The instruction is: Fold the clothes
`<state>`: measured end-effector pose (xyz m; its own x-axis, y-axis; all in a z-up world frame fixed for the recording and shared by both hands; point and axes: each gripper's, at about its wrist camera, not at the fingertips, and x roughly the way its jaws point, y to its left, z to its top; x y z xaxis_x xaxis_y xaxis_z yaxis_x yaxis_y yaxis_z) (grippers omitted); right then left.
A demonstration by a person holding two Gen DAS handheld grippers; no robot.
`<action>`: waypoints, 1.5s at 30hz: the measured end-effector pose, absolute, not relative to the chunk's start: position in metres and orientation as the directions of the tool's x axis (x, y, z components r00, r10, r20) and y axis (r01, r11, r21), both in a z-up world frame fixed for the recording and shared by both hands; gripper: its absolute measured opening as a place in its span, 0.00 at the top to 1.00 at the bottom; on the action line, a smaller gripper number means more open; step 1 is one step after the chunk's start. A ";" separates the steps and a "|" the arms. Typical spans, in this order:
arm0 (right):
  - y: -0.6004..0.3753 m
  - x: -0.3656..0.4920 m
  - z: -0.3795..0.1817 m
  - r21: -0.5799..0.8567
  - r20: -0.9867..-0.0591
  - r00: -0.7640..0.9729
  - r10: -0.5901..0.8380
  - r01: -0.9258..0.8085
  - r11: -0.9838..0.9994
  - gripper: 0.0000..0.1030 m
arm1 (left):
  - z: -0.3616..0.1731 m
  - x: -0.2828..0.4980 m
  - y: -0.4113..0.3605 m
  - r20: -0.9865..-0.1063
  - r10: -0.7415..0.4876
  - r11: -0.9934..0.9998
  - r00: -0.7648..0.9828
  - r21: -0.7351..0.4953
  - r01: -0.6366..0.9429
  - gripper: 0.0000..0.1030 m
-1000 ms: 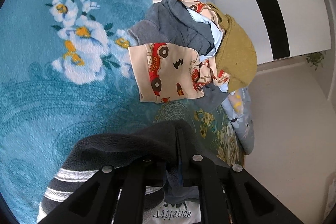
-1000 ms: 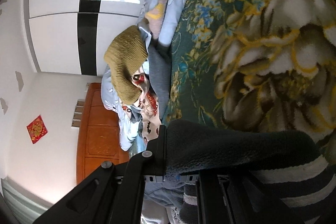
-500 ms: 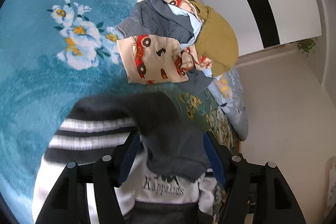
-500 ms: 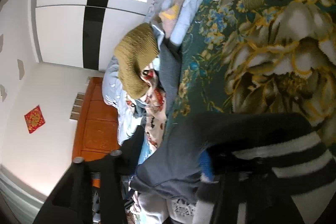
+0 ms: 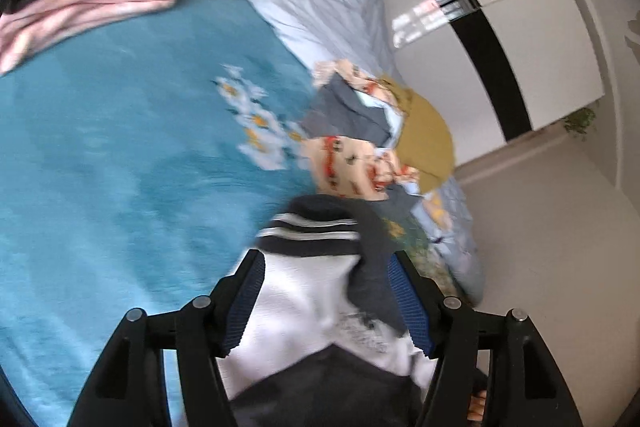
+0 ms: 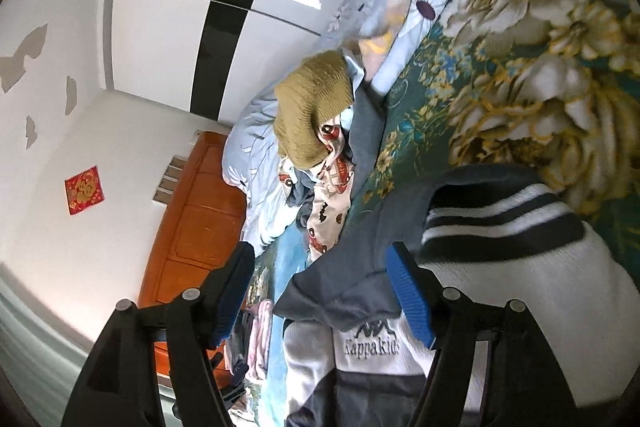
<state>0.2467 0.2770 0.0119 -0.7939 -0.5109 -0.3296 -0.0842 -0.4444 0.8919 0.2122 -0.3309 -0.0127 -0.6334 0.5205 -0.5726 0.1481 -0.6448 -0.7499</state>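
My left gripper [image 5: 328, 263] gapes; my right gripper [image 6: 320, 267] is opening; the striped sweater [image 5: 316, 291] lies lengthwise away, unheld.

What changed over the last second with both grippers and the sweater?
Both grippers let go: the left gripper stands open over the sweater, the right gripper's jaws are opening, and both pulled back. The sweater lies folded on the bed. The clothes pile is unchanged.
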 end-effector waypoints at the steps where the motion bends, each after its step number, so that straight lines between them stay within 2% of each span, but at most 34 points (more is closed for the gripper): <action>1: 0.275 0.251 0.013 0.888 -0.335 -0.791 -0.512 -0.083 -0.453 0.32 | -0.021 0.217 -0.335 -0.593 0.509 -0.657 -0.624 -0.736 0.163 0.34; 7: 0.261 0.271 0.005 0.872 -0.376 -0.759 -0.531 -0.097 -0.479 0.32 | -0.087 0.242 -0.343 -0.684 0.506 -0.643 -0.526 -0.705 0.298 0.34; 10: 0.257 0.274 -0.001 0.875 -0.385 -0.749 -0.539 -0.111 -0.471 0.32 | -0.102 0.248 -0.335 -0.667 0.535 -0.612 -0.517 -0.729 0.307 0.34; 14: 0.247 0.271 -0.004 0.873 -0.396 -0.733 -0.554 -0.114 -0.474 0.32 | -0.095 0.246 -0.316 -0.663 0.551 -0.640 -0.507 -0.725 0.254 0.35; 19: 0.235 0.265 -0.003 0.878 -0.391 -0.720 -0.573 -0.105 -0.467 0.32 | -0.087 0.244 -0.302 -0.709 0.503 -0.706 -0.494 -0.667 0.239 0.36; 21: 0.231 0.262 -0.002 0.878 -0.391 -0.714 -0.580 -0.102 -0.467 0.32 | -0.085 0.248 -0.299 -0.721 0.487 -0.725 -0.492 -0.648 0.232 0.39; 23: 0.227 0.260 -0.004 0.875 -0.400 -0.706 -0.585 -0.104 -0.473 0.32 | -0.080 0.253 -0.297 -0.731 0.468 -0.745 -0.496 -0.628 0.224 0.47; 30: 0.217 0.255 -0.016 0.880 -0.412 -0.686 -0.600 -0.129 -0.457 0.32 | -0.068 0.264 -0.293 -0.710 0.482 -0.752 -0.513 -0.636 0.173 0.61; 35: 0.210 0.251 -0.020 0.886 -0.409 -0.675 -0.614 -0.132 -0.445 0.32 | -0.074 0.264 -0.291 -0.703 0.490 -0.747 -0.516 -0.644 0.168 0.84; 37: 0.210 0.251 -0.022 0.889 -0.407 -0.674 -0.616 -0.137 -0.438 0.32 | -0.076 0.265 -0.292 -0.692 0.493 -0.738 -0.527 -0.654 0.167 0.89; 45: 0.208 0.244 -0.028 0.869 -0.447 -0.658 -0.606 -0.160 -0.468 0.32 | -0.059 0.238 -0.324 -0.698 0.427 -0.779 -0.575 -0.607 0.157 0.92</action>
<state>0.2442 0.2079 -0.0277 -0.6582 -0.6058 -0.4469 -0.1596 -0.4679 0.8692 0.2384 -0.3244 -0.0594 -0.5753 0.4272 -0.6975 0.1566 -0.7795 -0.6066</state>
